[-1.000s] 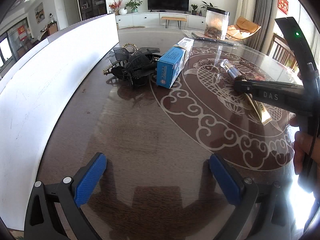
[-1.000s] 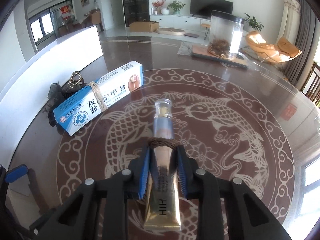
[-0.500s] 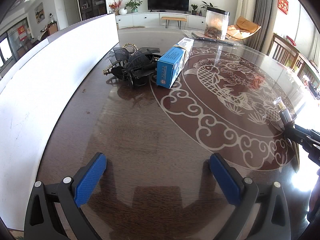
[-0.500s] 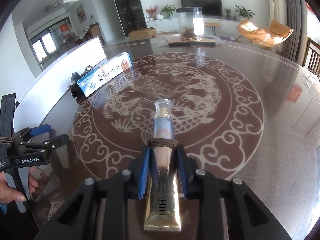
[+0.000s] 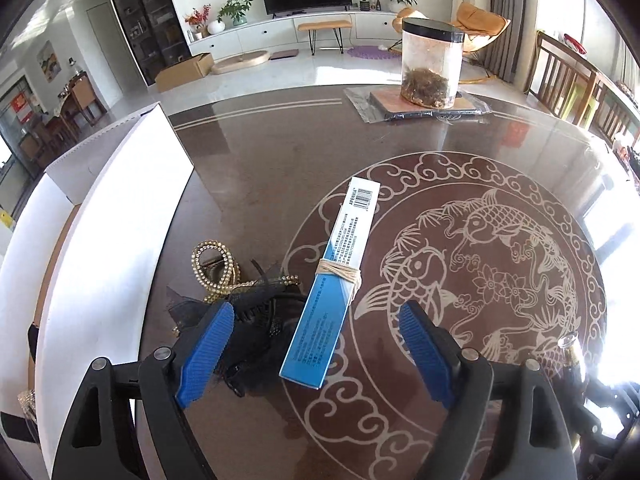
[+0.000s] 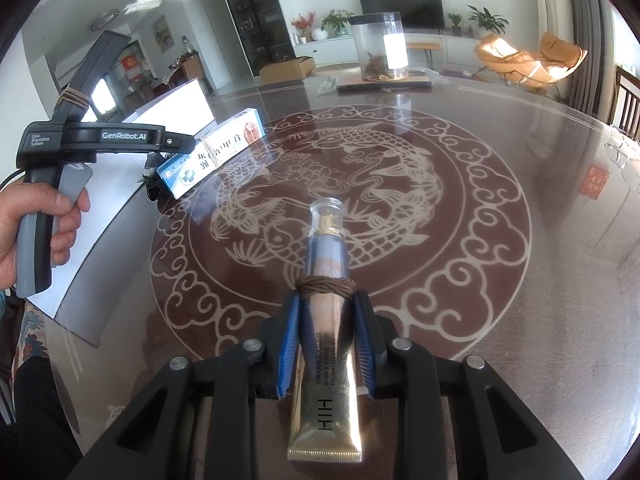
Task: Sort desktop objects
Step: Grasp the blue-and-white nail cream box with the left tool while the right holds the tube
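Hovering over the long blue-and-white cardboard box [image 5: 338, 280] banded with a tan rubber band, the left gripper [image 5: 316, 354] has its blue-padded fingers [image 5: 206, 354] spread wide, one to each side of the box's near end, and nothing between them is gripped. The box lies flat on the dark glossy round table [image 5: 256, 168] with its pale fish-and-cloud pattern, its far end reaching onto the patterned ring. Just to the left of the box sits a tangle of black mesh hair accessories [image 5: 256, 320], touching it or very nearly, with a gold rhinestone hair clip [image 5: 214, 266] at its far edge. Beyond that stands a tall white board [image 5: 116, 216] along the table's left side.

Over to the other side: the right gripper [image 6: 326, 344] is clamped tight on a gold cosmetic tube [image 6: 326, 376] with a clear cap, brown cord wound round its neck, held above the table and pointing away. A clear plastic jar [image 6: 380, 46] with a black lid stands at the far edge.
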A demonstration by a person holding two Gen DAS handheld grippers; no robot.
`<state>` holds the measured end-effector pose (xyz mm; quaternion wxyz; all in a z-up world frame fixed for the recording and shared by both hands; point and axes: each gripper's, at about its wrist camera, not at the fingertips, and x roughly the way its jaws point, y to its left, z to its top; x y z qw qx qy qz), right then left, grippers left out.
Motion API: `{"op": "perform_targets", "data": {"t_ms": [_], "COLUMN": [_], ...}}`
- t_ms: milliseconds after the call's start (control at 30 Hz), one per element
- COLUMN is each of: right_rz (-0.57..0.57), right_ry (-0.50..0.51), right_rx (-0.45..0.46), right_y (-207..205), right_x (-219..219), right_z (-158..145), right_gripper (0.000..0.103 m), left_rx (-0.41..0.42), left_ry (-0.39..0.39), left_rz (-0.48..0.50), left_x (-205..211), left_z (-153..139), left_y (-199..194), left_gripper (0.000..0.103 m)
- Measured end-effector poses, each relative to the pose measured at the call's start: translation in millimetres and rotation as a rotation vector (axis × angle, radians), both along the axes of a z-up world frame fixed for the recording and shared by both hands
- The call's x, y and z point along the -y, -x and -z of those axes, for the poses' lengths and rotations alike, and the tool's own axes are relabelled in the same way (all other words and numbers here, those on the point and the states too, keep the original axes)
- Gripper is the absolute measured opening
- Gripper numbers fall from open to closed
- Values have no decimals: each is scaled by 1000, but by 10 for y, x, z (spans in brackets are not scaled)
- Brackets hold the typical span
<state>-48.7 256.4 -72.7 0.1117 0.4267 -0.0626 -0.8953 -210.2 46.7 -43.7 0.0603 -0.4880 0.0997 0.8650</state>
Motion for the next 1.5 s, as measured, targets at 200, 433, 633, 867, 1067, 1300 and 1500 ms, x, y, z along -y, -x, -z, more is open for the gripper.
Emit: {"op": "perform_targets", "data": {"t_ms": [200,433,633,867,1067,1300,1500], "right_rz": [1,0,0,0,-1,-1,-1], "right_ry": [15,9,13,-11,-18,-28,-32], "right_rx": [1,0,1,-1,-1,-2,-2], "right_y": [-2,-15,-8,-1,13,10,13], "right_x": [-18,-18,-19,5,28,42,45], "right_z": [1,1,4,1,3,3,8], "right_gripper": [28,28,28,28,28,28,28], "left_rx": [8,-13,24,85,29,21,55], "left_ry": [76,-68,-264,-261,-110,-130,-171], "left_rz": [25,95,164,192,172,34,228], "left_x": [-148,-61,314,511,504,864,678], "left_z": [186,25,-95,24,89,73,116], "left_y": [110,-216,-1163,-1657,-1648,-1505,-1467], "left_gripper": [45,21,21,55,59,59,78]}}
